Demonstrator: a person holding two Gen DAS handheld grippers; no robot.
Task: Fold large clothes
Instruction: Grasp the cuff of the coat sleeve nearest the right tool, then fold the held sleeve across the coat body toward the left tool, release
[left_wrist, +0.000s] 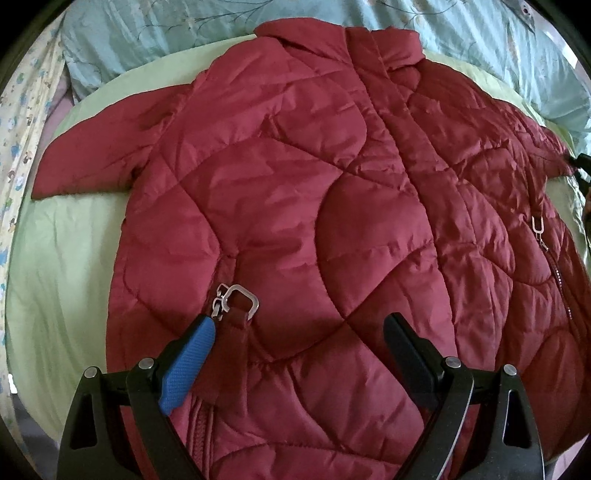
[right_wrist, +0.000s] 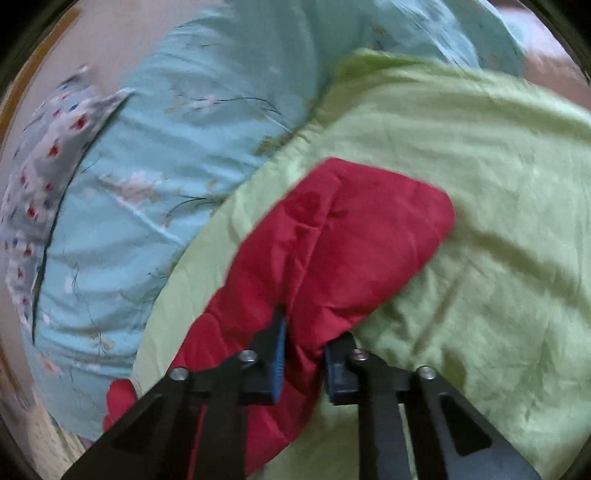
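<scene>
A dark red quilted jacket lies front up and spread out on a light green sheet. Its collar is at the far side and its left sleeve sticks out to the left. My left gripper is open and empty, hovering over the jacket's lower front beside a metal zipper pull. My right gripper is shut on the jacket's right sleeve and holds it over the green sheet. It also shows at the right edge of the left wrist view.
A pale blue flowered quilt lies bunched along the far side of the bed, also in the right wrist view. A patterned sheet runs down the left edge. A pocket zipper sits on the jacket's right side.
</scene>
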